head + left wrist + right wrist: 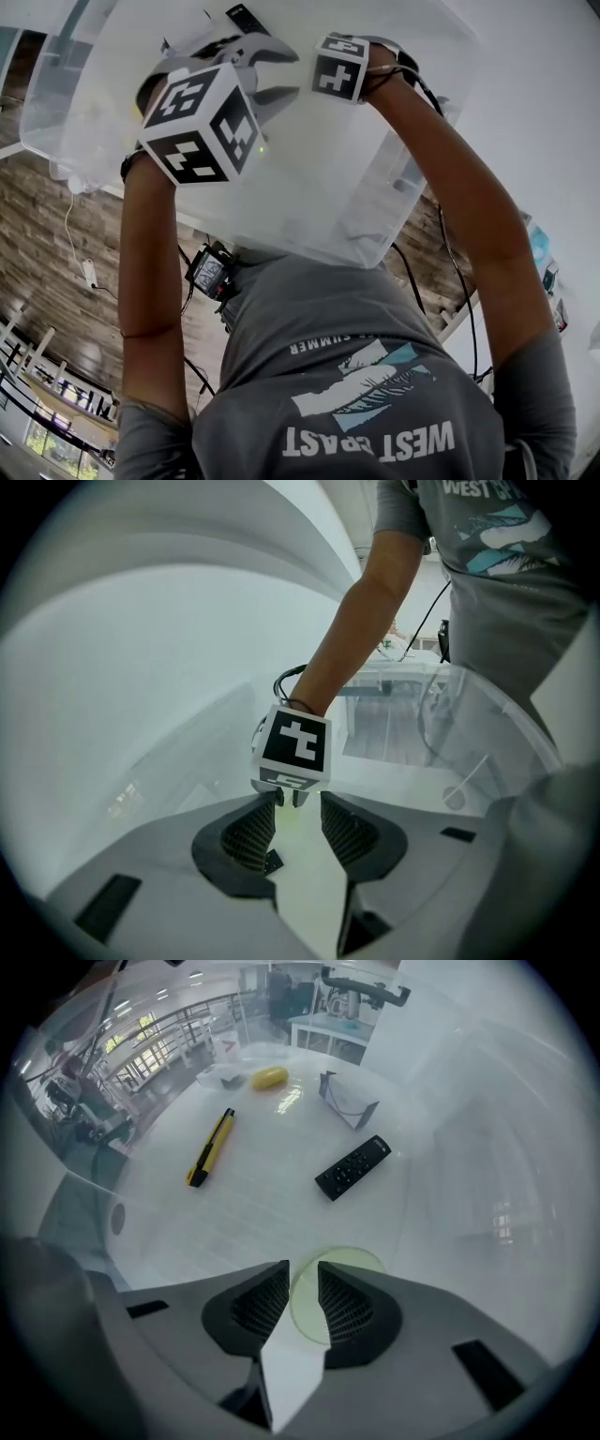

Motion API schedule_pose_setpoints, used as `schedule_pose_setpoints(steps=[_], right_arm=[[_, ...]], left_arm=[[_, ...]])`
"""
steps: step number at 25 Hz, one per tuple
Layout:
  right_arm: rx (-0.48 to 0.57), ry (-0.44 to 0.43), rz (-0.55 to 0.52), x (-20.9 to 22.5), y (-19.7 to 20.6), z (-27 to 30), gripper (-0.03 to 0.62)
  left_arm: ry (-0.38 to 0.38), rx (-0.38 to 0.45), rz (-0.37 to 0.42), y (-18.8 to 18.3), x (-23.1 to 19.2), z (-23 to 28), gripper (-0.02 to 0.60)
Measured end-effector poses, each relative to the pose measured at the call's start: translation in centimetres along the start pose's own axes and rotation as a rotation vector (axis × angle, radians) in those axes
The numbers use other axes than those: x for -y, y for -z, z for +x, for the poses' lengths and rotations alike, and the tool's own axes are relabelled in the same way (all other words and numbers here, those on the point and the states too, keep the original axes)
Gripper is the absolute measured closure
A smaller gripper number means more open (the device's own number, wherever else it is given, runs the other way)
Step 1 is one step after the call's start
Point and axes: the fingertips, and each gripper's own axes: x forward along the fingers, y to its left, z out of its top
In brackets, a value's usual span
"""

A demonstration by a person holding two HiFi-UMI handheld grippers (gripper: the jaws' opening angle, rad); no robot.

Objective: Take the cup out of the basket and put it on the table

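Two claws are down inside the basket (375, 187), a cloudy see-through plastic tub with rounded walls. Both claws have matte grey shells and black waffle-textured pads (262, 1302). The cup (354, 1257) sits in the basket right under the right claw (303, 1274). It's pale green and translucent, and we're looking down on its round rim. That claw is narrow, with one pad on either side of the cup's wall, but we can't tell if it's actually pinching. The left claw (298, 803) is spread wide with nothing in it, its tips just short of the other claw's black-and-white marker cube (293, 742). Past the cup we see a flat black remote (352, 1168), a slim yellow-and-black pen-shaped thing (211, 1147) and a smooth yellow oval (270, 1077).
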Motion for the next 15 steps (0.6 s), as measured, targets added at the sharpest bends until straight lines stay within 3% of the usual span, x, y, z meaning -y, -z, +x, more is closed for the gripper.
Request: schedule_pose_setpoints(steps=[5, 8, 15], right_arm=[[-0.025, 0.005, 0.012, 1.4, -0.5, 1.6, 0.530], [0.014, -0.001, -0.012, 1.7, -1.6, 0.4, 0.565], [0.137, 0.070, -0.059, 1.2, -5.1, -3.3, 0.566]], left_arm=[[-0.010, -0.010, -0.010, 1.5, -0.7, -0.2, 0.437], [-0.020, -0.005, -0.026, 1.6, -1.3, -0.6, 0.437], [-0.092, -0.009, -0.052, 2.0, -1.8, -1.7, 0.439]])
